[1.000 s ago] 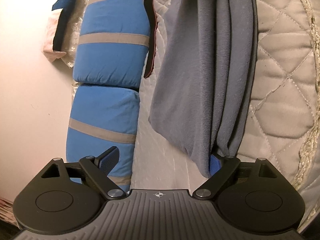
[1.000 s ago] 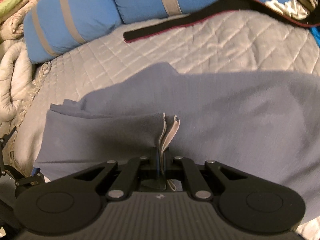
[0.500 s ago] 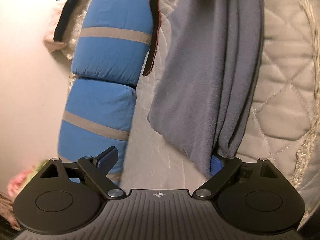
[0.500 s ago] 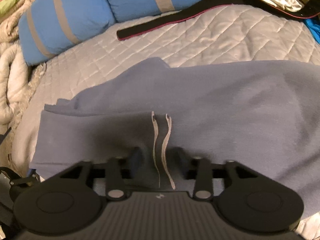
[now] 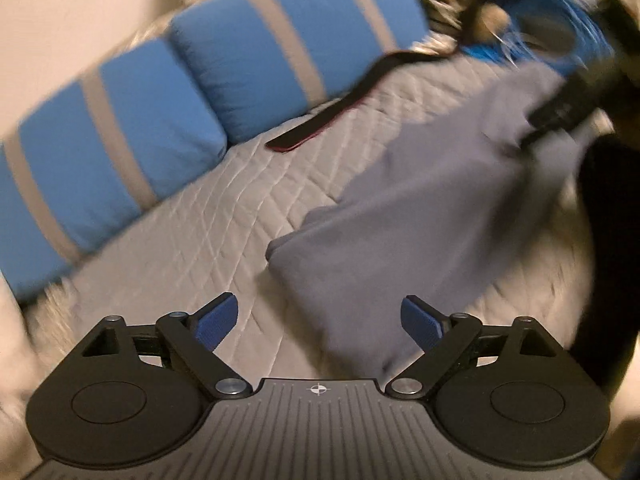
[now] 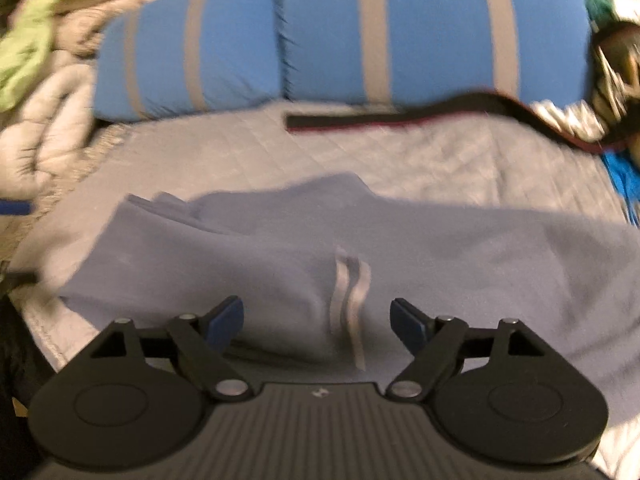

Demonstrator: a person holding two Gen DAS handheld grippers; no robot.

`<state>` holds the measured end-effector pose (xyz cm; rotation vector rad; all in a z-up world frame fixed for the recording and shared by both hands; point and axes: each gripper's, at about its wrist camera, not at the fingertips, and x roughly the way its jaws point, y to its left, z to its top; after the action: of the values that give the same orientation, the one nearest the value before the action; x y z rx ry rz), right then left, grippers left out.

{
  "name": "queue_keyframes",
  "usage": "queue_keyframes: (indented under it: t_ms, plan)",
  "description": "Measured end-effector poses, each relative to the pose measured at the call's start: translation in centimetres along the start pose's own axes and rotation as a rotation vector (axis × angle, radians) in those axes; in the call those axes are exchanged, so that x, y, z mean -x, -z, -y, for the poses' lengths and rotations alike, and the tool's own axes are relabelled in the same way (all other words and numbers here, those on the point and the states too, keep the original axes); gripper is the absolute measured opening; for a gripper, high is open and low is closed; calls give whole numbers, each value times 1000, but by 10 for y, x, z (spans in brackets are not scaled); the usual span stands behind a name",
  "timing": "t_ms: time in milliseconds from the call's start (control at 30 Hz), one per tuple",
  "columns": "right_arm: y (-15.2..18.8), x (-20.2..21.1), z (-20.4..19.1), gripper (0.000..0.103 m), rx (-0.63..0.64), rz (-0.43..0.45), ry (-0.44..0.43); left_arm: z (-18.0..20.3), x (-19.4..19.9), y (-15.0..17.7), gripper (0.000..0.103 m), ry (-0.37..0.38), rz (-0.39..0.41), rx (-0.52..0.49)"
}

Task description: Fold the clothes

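Your left gripper (image 5: 318, 320) hangs over the pale grey quilted bedspread (image 5: 208, 240) with its blue-padded jaws wide apart and just now narrowing a little; nothing is between them, and the near corner of the soft grey-blue fleece garment (image 5: 400, 216) lies just beyond its right pad. Your right gripper (image 6: 317, 318) sits low over that same garment (image 6: 460, 256), jaws widening, pads clear of the cloth; the two pale drawstrings (image 6: 352, 292) lie loose on the fleece between them. The garment is spread flat across the near half of the bedspread (image 6: 400, 152), one edge doubled over on the side away from the drawstrings. Beyond the garment, a long black strap with a red edge (image 6: 400, 118) lies on the quilt, just in front of two blue pillows with grey stripes (image 6: 400, 28). Both views are motion-blurred.
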<state>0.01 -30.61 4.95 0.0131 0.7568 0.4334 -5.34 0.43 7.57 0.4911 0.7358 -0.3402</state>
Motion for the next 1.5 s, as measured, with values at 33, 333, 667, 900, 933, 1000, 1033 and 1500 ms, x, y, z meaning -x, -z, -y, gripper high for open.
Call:
queue_keyframes:
  t_ms: [33, 333, 667, 900, 933, 1000, 1033, 1500]
  plan:
    - [0, -1, -7, 82, 21, 15, -15, -7, -9, 1, 77, 19, -2, 46]
    - [5, -22, -57, 50, 128, 63, -80, -55, -93, -1, 58, 120, -24, 286]
    - [31, -44, -79, 46, 137, -35, -26, -95, -138, 8, 59, 252, -78, 590]
    - [35, -29, -90, 46, 141, -13, 11, -102, -125, 11, 59, 250, -84, 634]
    - [31, -25, -90, 46, 113, 4, -22, -103, -119, 13, 59, 244, -80, 637]
    - [25, -18, -97, 43, 102, 58, -76, -106, -110, 18, 59, 251, -74, 653]
    - [23, -16, -103, 42, 110, 89, -94, -108, -107, 21, 59, 279, -75, 670]
    - [35, -80, -194, 17, 241, 52, -178, -105, -141, 13, 53, 275, -89, 692]
